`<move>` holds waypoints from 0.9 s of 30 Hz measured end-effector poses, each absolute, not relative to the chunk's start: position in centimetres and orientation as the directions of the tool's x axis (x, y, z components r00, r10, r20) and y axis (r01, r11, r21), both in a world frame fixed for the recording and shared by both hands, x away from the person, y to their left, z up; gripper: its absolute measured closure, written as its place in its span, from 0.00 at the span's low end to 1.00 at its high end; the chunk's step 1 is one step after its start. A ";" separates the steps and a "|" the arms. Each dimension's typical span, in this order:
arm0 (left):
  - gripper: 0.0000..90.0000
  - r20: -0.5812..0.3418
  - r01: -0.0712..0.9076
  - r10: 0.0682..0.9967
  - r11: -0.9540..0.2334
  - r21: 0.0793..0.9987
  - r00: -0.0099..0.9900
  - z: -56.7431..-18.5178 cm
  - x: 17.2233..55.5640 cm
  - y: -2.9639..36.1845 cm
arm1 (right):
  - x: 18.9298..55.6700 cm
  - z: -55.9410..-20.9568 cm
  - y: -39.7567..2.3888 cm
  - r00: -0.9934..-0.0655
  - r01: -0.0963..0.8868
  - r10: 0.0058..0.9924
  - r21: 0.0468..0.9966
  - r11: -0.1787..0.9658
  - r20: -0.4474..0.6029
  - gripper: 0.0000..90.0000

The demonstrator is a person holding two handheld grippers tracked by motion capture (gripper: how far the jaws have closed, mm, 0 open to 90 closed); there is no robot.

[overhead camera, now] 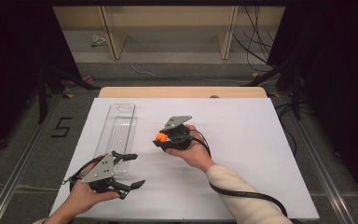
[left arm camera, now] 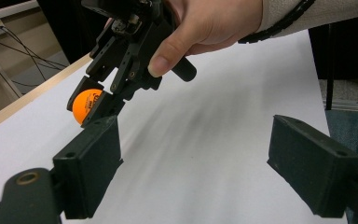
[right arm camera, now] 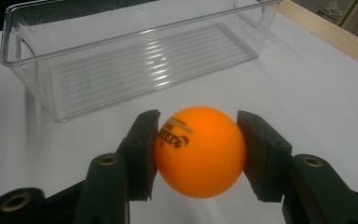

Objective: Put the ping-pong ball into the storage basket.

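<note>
In the high view, the right gripper sits at frame centre clamped on an orange ping-pong ball, just right of the clear plastic bin that runs up the centre-left. The left gripper, lower left, has its jaws apart and empty.

In the left gripper view, its own jaws stand wide at the bottom, and the ball shows at upper left, pinched between the other gripper's jaws.

In the right gripper view, the ball sits squeezed at lower centre, the bin empty above. The ball looks smooth and light, so an off-centre pinch could squirt it out.
</note>
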State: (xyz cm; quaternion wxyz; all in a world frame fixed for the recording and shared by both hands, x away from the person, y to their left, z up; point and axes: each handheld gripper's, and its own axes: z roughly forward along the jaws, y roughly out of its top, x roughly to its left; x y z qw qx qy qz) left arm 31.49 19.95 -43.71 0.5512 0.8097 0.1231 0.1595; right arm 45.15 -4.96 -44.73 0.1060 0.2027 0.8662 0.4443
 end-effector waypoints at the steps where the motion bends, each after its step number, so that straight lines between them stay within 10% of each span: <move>1: 0.18 0.123 0.023 0.376 -0.362 0.932 0.918 -43.7 31.5 19.9 | 45.2 -44.7 -4.9 -0.896 0.255 0.444 0.813 0.523 -0.004 0.57; 27: 0.18 0.126 0.020 0.373 -0.363 0.931 0.919 -43.7 31.5 19.9 | 45.5 -44.1 -3.9 -0.902 0.244 0.432 0.814 0.527 -0.008 0.57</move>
